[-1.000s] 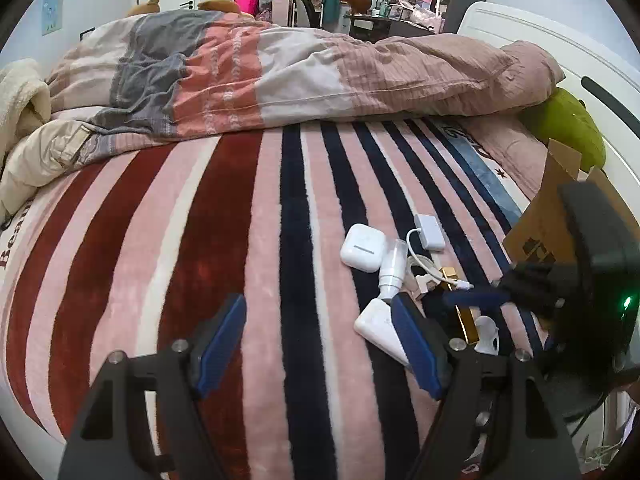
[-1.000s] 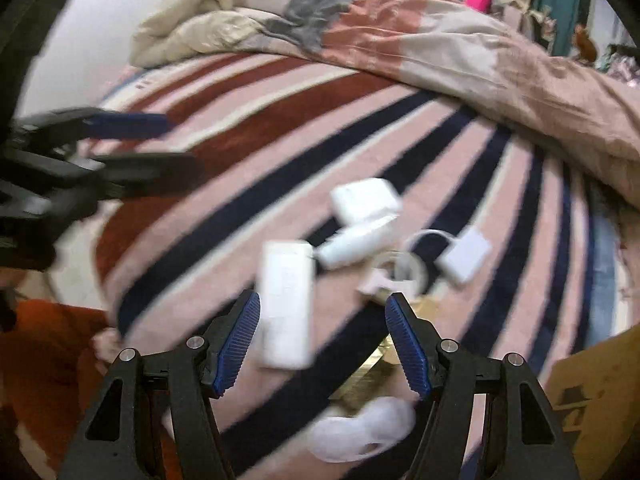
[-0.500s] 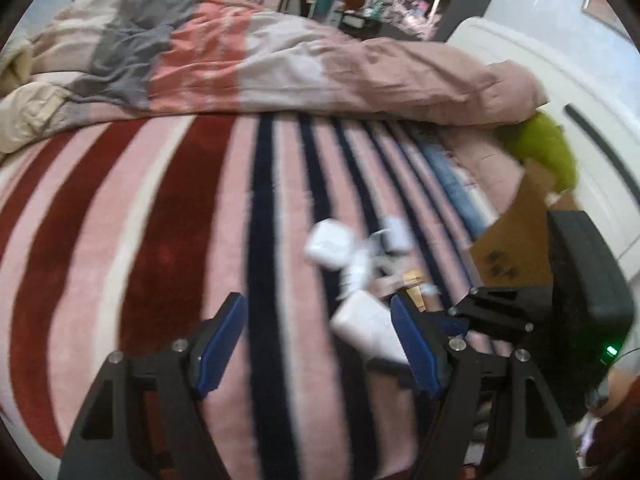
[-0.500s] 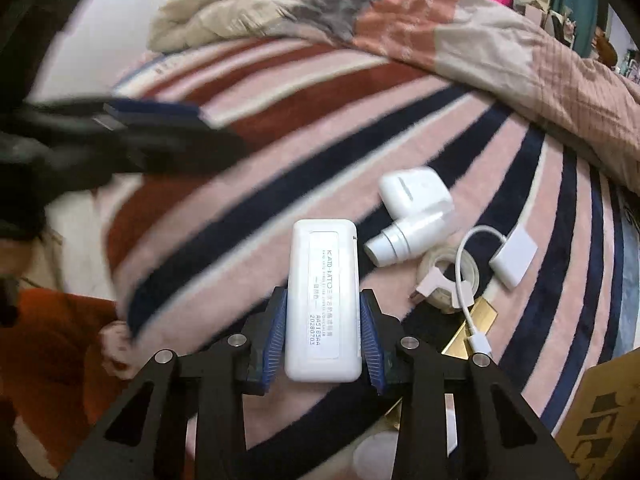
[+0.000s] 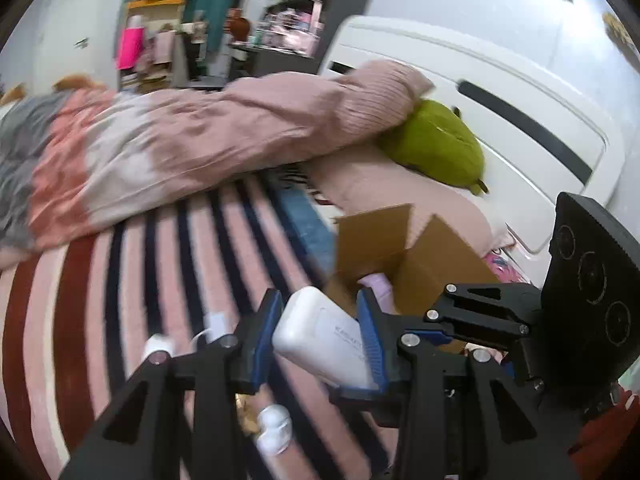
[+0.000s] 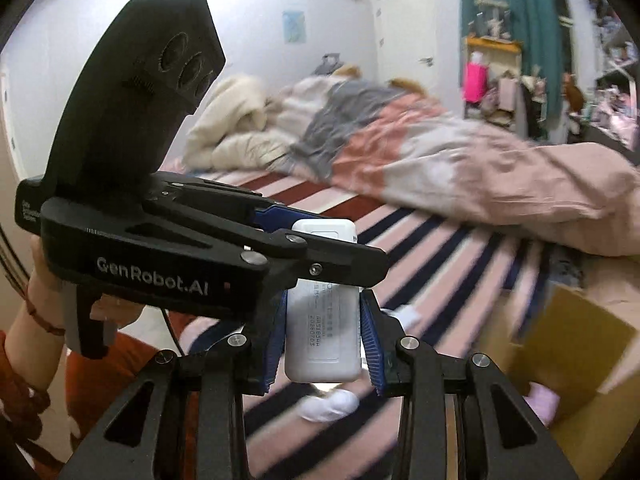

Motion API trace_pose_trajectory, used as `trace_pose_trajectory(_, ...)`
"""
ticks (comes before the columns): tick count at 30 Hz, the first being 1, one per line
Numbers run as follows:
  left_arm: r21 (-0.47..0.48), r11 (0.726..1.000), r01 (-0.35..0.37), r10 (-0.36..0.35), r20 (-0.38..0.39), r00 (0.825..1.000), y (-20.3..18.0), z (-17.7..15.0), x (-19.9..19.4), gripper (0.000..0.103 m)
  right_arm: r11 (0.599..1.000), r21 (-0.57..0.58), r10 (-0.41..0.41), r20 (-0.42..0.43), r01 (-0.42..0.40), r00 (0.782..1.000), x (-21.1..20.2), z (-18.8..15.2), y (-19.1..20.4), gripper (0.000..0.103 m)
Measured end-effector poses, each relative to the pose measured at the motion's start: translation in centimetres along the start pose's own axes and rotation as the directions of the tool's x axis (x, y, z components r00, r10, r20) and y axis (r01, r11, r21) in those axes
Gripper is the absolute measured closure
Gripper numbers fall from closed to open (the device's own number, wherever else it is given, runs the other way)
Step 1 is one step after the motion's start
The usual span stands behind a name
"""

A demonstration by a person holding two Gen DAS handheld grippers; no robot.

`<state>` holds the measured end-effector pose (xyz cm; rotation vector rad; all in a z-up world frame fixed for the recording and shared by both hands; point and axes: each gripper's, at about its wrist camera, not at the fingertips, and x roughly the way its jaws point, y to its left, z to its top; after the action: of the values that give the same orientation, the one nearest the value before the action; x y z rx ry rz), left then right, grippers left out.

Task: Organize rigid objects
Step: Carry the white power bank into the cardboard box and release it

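A: Your left wrist cam looks down along its fingers, close, toward the cardboard box (image 5: 404, 256) and headboard (image 5: 500, 92).
B: Yours on the right faces the duvet (image 6: 440, 152). Both share the white power bank (image 5: 320, 340).

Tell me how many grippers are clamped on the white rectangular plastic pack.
2. The left gripper clamps the white rectangular plastic pack at one end, the right gripper at the other. Both sets of jaws have just been closing onto it.
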<state>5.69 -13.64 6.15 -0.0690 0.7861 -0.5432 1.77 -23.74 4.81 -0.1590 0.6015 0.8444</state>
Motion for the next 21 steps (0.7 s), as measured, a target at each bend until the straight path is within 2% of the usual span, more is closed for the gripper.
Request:
trace_pose_trajectory(5,0.062,0.997,0.039,-0.033,-0.093,0.995,-4.7,2.9,5.4,0.067,0.995,0.065,-0.073,-0.02,0.074,0.997,-3.3,-1.4,-5.0,0.072)
trace_pose_trajectory(10,0.084,0.995,0.049,-0.032,-0.197,0.98,-6.9,3.9,11.1,0.067,0.983,0.137,-0.106,-0.133,0.124,0.985,-3.4,-3.2,-9.8,0.072)
trace_pose_trajectory(16,0.081,0.995,0.054,-0.032,-0.257,0.966,-7.4,3.5,13.4,0.067,0.976,0.156,-0.114,-0.212,0.149,0.97,-2.7,-4.5,-12.0,0.072)
trace_pose_trajectory(18,0.093,0.995,0.038,-0.013,-0.258,0.966,-7.4,3.5,13.4,0.064,0.973,0.156,-0.13,-0.232,0.169,0.964,-2.3,-4.6,-12.0,0.072)
trace_pose_trajectory(20,0.094,0.995,0.026,-0.003,-0.244,0.97,-7.0,3.5,13.0,0.049,0.971,0.155,-0.14,-0.24,0.181,0.96,-2.1,-4.7,-12.2,0.072)
trace_pose_trajectory(21,0.091,0.996,0.023,-0.002,-0.23,0.973,-6.7,3.5,12.5,0.046,0.97,0.163,-0.138,-0.242,0.181,0.96,-2.1,-4.7,-12.4,0.071)
